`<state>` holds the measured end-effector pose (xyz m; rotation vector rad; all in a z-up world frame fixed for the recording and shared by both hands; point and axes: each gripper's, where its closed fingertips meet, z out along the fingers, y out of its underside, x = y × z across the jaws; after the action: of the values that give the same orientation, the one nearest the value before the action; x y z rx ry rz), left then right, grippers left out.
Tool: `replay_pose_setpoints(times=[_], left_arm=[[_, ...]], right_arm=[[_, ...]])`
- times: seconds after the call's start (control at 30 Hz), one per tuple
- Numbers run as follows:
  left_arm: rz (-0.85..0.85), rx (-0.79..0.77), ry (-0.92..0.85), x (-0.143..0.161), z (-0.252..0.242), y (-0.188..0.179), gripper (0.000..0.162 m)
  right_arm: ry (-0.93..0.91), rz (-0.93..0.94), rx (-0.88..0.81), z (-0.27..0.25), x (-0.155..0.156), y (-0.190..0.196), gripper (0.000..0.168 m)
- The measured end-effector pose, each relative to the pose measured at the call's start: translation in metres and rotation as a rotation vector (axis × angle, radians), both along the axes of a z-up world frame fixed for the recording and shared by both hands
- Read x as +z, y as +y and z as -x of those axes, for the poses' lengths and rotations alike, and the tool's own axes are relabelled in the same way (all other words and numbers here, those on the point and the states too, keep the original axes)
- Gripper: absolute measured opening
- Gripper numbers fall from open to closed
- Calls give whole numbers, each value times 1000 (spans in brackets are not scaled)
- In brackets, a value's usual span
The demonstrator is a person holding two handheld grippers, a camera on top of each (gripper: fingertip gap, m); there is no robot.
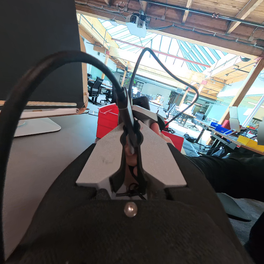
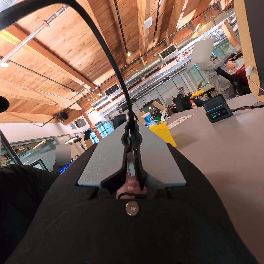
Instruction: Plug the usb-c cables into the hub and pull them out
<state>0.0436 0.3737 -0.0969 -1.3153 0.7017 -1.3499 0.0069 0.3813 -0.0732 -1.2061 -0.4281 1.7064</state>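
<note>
My left gripper (image 1: 130,128) is shut on the slim grey hub (image 1: 131,112), held edge-on above the table. A thick black cable (image 1: 57,57) arches from the hub's top to the left. A thin black usb-c cable (image 1: 171,74) loops up and to the right. My right gripper (image 1: 144,114) faces it just behind the hub. In the right wrist view the right gripper (image 2: 132,128) is shut on a black plug (image 2: 134,140) lying against the grey hub (image 2: 130,167). A black cable (image 2: 114,60) arches up and left from it.
Red bins (image 1: 107,122) stand behind the hub, and a dark monitor (image 1: 35,42) on a white stand (image 1: 35,127) at the left. On the grey table (image 2: 214,157) are a yellow bin (image 2: 161,132), a wipes canister (image 2: 148,118) and a black power unit (image 2: 217,112). People work far behind. The tips of both grippers are at nearly the same place.
</note>
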Motion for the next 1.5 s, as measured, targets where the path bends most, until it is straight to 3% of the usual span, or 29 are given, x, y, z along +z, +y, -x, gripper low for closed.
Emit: replay_pose_setpoints(times=[0.27,0.5,0.83,1.03,1.33,1.5], left_arm=[[77,-44,-32,-5,2,5,7],[48,-68,-11,-1,3,0,7],[82,-119,22,-6,0,-2,7],[-19,-71,86,-1,2,-5,13],[-42,-107,21,8,3,-13,26],[-69,-73,43,7,3,-11,23]], right_arm=[[-37,23,-16,2,-7,6,4],[-102,-38,45,5,-4,-2,4],[-310,-139,13,7,-13,-5,4],[-276,-122,55,2,-9,-7,4],[-137,2,154,-6,-1,-6,3],[-123,15,167,-6,-2,-6,3]])
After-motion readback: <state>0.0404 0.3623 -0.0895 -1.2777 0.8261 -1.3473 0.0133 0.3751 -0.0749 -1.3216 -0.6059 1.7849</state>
